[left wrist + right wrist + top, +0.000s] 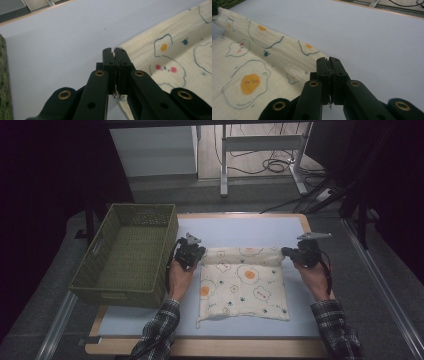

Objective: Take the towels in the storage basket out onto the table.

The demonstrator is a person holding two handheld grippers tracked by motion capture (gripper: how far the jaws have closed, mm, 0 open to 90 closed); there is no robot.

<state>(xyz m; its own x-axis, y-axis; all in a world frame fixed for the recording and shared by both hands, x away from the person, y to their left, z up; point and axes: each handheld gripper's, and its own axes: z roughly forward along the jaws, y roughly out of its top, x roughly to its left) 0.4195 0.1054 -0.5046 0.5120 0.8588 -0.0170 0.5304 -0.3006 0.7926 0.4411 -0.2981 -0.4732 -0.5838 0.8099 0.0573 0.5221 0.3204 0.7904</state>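
Left claw (196,251) clamped on the far left corner of the cloth (243,282), jaws pressed together with the fabric edge pinched between them, as the left gripper view shows. Right claw (288,253) likewise clamped on the far right corner, cloth caught between its closed jaws in the right gripper view. Cloth is cream with fried-egg prints, lying on the pale blue tabletop (240,227); its far edge is lifted between the two claws and curls over as a rolled ridge, while the near part lies flat, its near left corner drawn to a small point. Green woven basket (128,254) stands at the left of the tabletop, just beside the left claw, apart from the cloth. Both forearms in checked sleeves (159,330) come in from the near edge.
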